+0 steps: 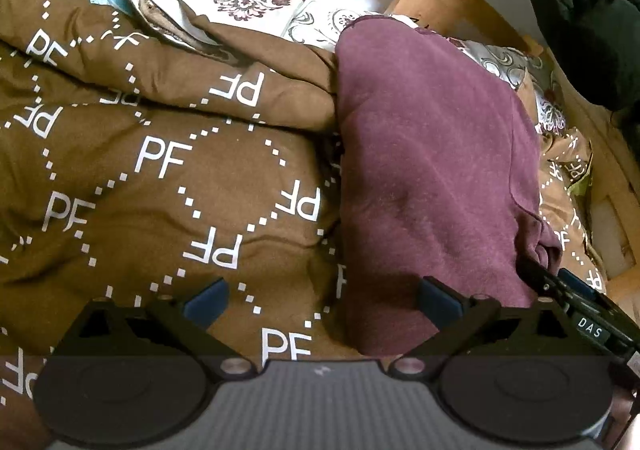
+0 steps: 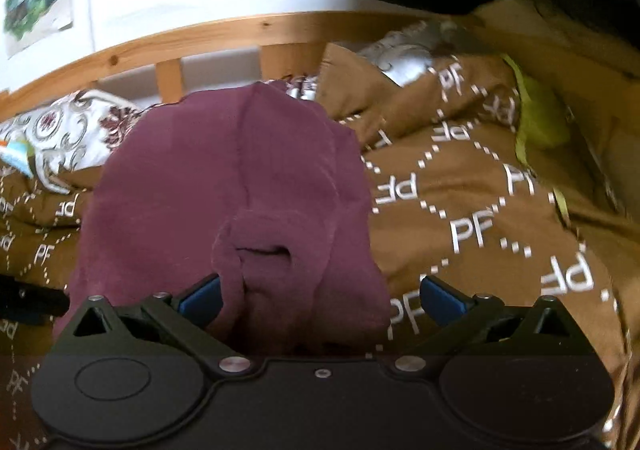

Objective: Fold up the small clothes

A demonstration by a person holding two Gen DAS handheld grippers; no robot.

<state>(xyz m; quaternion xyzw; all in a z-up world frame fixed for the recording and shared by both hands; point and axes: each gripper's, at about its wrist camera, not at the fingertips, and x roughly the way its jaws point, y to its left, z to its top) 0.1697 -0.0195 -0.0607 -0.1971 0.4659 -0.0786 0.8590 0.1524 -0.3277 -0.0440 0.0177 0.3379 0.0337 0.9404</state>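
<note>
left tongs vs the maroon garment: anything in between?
Only bare brown PF blanket, seen in the left wrist view. The open left tongs hang over it, with the maroon garment beside and reaching their right finger.

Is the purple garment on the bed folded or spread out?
Folded: the garment lies as a narrow strip on the duvet, one layer's edge lapping over another. Both grippers are open.

Left claw (image 1: 323, 300): black two-finger body with blue-padded fingertips (image 1: 206, 304), jaws spread wide apart with nothing between the pads, pointing forward and downward. The right claw's black body shows at the lower right edge of the left wrist view, just beside the left claw's right finger. Right claw (image 2: 320, 298): same black build, blue pads (image 2: 442, 296), jaws likewise spread wide, gripping nothing, angled downward.
</note>
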